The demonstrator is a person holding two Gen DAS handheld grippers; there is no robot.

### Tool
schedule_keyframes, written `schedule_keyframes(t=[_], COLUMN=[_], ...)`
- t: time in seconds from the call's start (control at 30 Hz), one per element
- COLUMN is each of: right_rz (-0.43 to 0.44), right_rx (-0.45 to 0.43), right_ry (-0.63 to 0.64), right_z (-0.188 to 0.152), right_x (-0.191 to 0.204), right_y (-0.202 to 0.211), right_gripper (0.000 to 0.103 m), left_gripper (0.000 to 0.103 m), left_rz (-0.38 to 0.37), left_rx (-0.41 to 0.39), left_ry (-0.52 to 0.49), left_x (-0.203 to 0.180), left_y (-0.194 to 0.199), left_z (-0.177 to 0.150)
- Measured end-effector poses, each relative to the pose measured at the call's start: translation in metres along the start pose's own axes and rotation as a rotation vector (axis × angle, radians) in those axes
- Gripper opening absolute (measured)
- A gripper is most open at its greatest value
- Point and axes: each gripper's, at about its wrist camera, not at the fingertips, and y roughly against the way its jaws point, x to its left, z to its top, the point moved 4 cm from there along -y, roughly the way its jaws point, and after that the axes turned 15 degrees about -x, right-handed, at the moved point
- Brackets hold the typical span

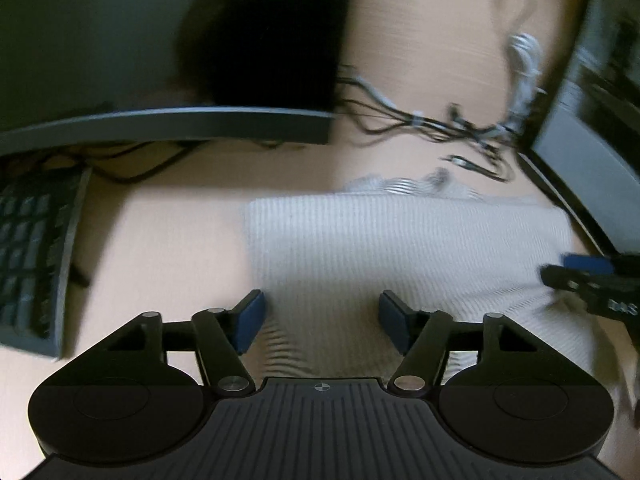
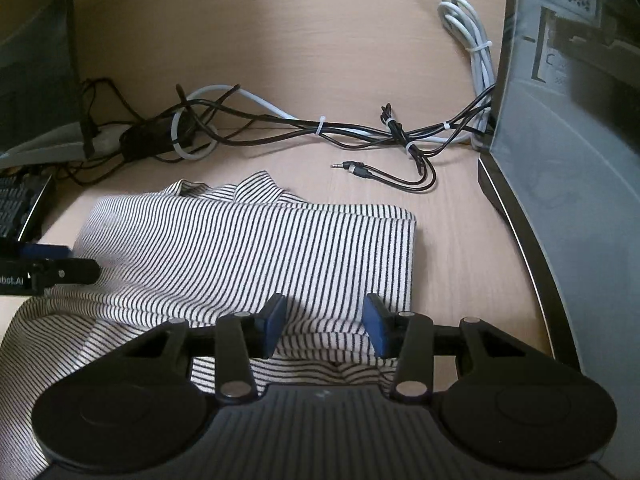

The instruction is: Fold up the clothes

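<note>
A black-and-white striped garment [image 2: 240,248] lies partly folded on the light wooden desk [image 2: 320,40]. It also shows, blurred, in the left wrist view [image 1: 400,248]. My left gripper [image 1: 322,322] is open above the garment's near edge, empty. My right gripper [image 2: 325,326] is open over the garment's near right part, with nothing between its blue pads [image 2: 274,324]. The right gripper's tip shows at the right edge of the left wrist view [image 1: 592,276]. The left gripper's tip shows at the left edge of the right wrist view [image 2: 48,268].
A tangle of black and white cables [image 2: 320,128] with a loose audio plug [image 2: 348,167] lies behind the garment. A computer case [image 2: 568,160] stands to the right. A keyboard [image 1: 32,264] and a monitor base [image 1: 168,126] are to the left.
</note>
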Motion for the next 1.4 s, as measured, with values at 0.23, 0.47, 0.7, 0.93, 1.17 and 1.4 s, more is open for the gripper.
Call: schedule_keyframes(t=[0.23, 0.47, 0.7, 0.93, 1.17, 1.4], right_rz=[-0.116, -0.118, -0.109, -0.184, -0.090, -0.018], right_rx=[-0.077, -0.004, -0.085, 0.010, -0.133, 0.036], right_ry=[-0.023, -0.104, -0.064, -0.052, -0.092, -0.051], right_z=[0.021, 0.009, 0.028, 0.008, 0.043, -0.001], right_x=[-0.011, -0.018, -0.017, -0.028, -0.008, 0.009], right_y=[0.011, 0.008, 0.027, 0.020, 0.045, 0.014], right_gripper=[0.064, 0.023, 0.013, 0.013, 0.030, 0.040], left_gripper=[0.077, 0.079, 0.079, 0.077, 0.077, 0.077], left_rz=[-0.035, -0.094, -0.123, -0.024, -0.020, -0.016], left_rx=[-0.046, -0.048, -0.028, 0.009, -0.043, 0.061], left_ry=[0.036, -0.003, -0.040, -0.051, -0.015, -0.070], left_x=[-0.005, -0.028, -0.044, -0.027, -0.034, -0.050], left_y=[0.010, 0.013, 0.007, -0.003, 0.013, -0.003], left_z=[0.017, 0.016, 0.009, -0.009, 0.012, -0.009])
